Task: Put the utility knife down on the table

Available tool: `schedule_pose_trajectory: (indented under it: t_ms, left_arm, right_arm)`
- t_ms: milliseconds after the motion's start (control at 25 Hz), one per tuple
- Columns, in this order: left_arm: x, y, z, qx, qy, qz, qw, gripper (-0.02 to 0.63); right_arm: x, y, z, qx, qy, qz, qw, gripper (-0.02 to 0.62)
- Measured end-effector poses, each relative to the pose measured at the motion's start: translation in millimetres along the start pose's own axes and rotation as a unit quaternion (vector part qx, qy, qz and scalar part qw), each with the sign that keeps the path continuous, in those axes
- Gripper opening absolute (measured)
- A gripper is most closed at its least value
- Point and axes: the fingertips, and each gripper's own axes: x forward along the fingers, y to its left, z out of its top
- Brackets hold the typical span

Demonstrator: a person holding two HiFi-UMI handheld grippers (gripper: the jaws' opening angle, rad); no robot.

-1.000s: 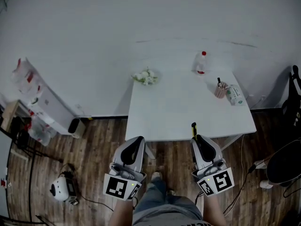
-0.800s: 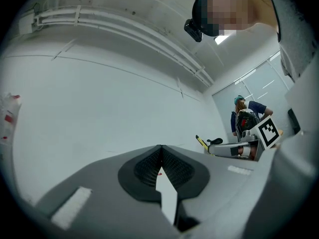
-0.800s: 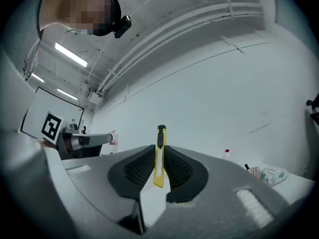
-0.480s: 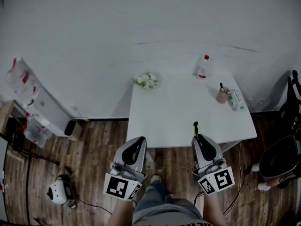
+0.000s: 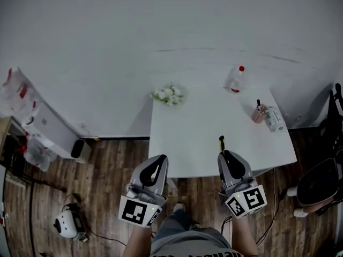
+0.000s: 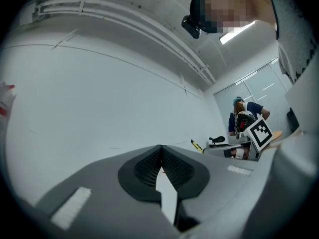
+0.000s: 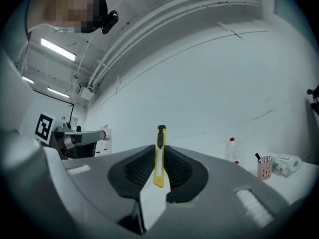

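Evidently my right tongs (image 7: 158, 158) gripped the utility knife (image 7: 160, 139), with the table (image 5: 209, 122) just ahead. My left tongs (image 6: 161, 159) sat together, empty. Next, I judged: reach forward, lower, release.

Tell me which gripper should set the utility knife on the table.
Right. The right gripper holds the yellow utility knife at the white table's near edge; the left gripper is shut, empty.
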Motion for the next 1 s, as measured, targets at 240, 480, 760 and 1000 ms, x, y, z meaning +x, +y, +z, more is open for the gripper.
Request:
schedule_pose_trajectory:
  t_ms: [240,480,760,1000]
  left_arm:
    - [15.6,27.9,-10.5,-0.005,0.007,-0.001,1.0,0.015]
    - [30.2,52.1,-21.5,-0.012,0.012,0.001,0.9999,0.015]
    - [43.2,74.7,-35.4,-0.021,0.022,-0.001,0.9995,0.015]
    - [51.4,90.0,-51.1,-0.03,0.035,-0.004,0.9989,0.015]
  right_arm:
    - [34.9,-9.3,-21.5,-0.005,0.032,-0.009,0.999,0.054]
    - [64.5,-17.5,-46.9,0.0,0.065,-0.012,0.998,0.054]
    - [90.8,-25.9,-78.7,0.006,0.105,-0.02,0.994,0.054]
    - [105.7,-30.3,-108.9,0.024,0.142,-0.026,0.989,0.054]
